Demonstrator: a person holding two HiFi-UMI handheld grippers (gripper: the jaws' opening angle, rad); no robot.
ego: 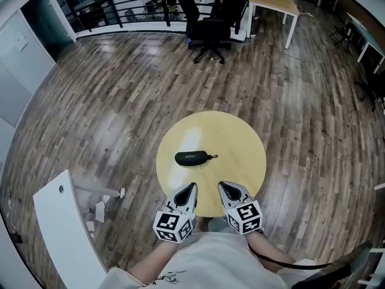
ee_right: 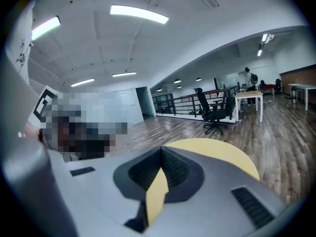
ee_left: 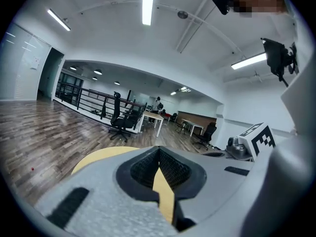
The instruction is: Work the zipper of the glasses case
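A slim black oval glasses case (ego: 192, 157) lies flat near the middle of the round yellow desk (ego: 240, 143), zipped up, its small pull tab (ego: 212, 156) poking out on the right. Nothing stands between it and the left gripper (ego: 191, 188) or right gripper (ego: 222, 186), both at the near edge with jaws clenched on nothing. A black office chair (ego: 207, 29) stands well apart on the wooden floor (ego: 120, 95).

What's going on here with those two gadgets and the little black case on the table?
A person at a round yellow table holds a gripper in each hand. The left gripper and right gripper are at the table's near edge, jaws together, holding nothing. The black glasses case lies untouched near the table's middle; neither gripper is on its zipper yet.
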